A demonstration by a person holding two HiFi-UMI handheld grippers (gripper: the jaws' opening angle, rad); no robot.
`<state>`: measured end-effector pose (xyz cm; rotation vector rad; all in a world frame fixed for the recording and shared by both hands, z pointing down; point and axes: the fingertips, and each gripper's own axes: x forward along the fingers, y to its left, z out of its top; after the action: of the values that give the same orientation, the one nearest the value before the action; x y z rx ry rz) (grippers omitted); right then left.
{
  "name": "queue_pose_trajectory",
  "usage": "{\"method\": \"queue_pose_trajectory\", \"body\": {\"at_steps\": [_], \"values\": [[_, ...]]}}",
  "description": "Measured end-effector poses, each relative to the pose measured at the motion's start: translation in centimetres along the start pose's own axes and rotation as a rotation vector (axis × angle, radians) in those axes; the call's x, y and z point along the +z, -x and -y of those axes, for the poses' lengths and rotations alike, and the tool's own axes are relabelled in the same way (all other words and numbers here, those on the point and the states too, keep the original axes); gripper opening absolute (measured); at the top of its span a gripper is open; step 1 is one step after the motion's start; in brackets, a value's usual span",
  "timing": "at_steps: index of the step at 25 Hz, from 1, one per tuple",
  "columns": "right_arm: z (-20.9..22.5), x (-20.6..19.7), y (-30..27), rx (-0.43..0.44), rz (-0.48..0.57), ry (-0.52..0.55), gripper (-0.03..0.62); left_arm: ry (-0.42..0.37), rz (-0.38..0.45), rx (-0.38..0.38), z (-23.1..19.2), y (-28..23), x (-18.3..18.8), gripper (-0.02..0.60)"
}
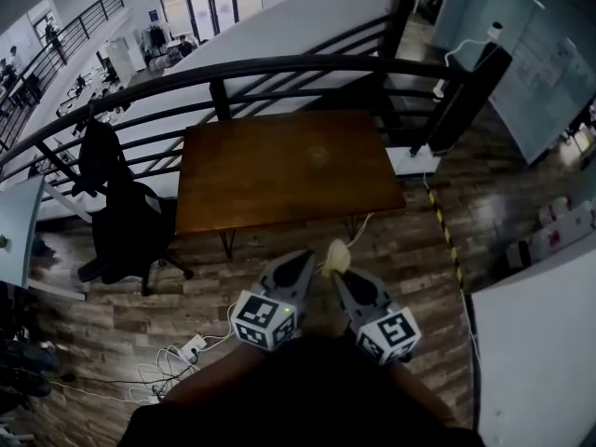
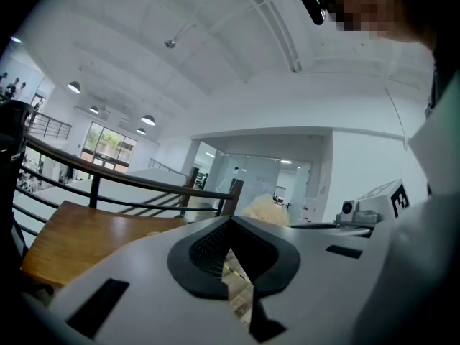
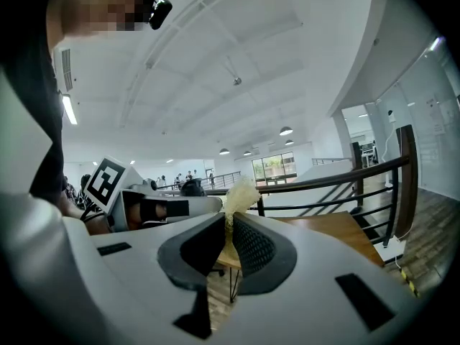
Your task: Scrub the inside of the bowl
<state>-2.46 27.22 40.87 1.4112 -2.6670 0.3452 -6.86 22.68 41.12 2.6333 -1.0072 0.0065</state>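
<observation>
My right gripper (image 1: 341, 274) (image 3: 230, 230) is shut on a pale yellow fibrous scrubber (image 1: 337, 255) (image 3: 240, 191), whose tuft sticks up past the jaw tips. My left gripper (image 1: 308, 261) (image 2: 231, 227) is shut with nothing in it and is held close beside the right one. Both are held near my body above the wood floor, short of a brown wooden table (image 1: 289, 166) (image 2: 79, 236) (image 3: 323, 228). A faint round shape (image 1: 319, 154) lies on the tabletop, too dim to tell what it is. From the left gripper view the scrubber (image 2: 267, 210) shows just beyond the jaws.
A black railing (image 1: 279, 68) runs behind the table. A black office chair (image 1: 126, 222) with a dark jacket stands left of it. Cables and a power strip (image 1: 186, 350) lie on the floor at lower left. A white counter (image 1: 540, 343) stands at the right.
</observation>
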Motion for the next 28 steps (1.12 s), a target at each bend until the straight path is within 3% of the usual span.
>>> {"method": "queue_pose_trajectory", "body": {"at_steps": [15, 22, 28], "values": [[-0.5, 0.3, -4.7, 0.094, -0.028, 0.005, 0.04, 0.028, 0.022, 0.07, -4.2, 0.4, 0.7, -0.003], [2.4, 0.3, -5.3, 0.107, -0.027, -0.005, 0.04, 0.02, 0.01, 0.081, -4.4, -2.6, 0.7, -0.003], [7.8, 0.6, -5.8, 0.107, -0.021, -0.01, 0.04, 0.014, -0.008, 0.078, -4.0, -7.6, 1.1, -0.003]]}}
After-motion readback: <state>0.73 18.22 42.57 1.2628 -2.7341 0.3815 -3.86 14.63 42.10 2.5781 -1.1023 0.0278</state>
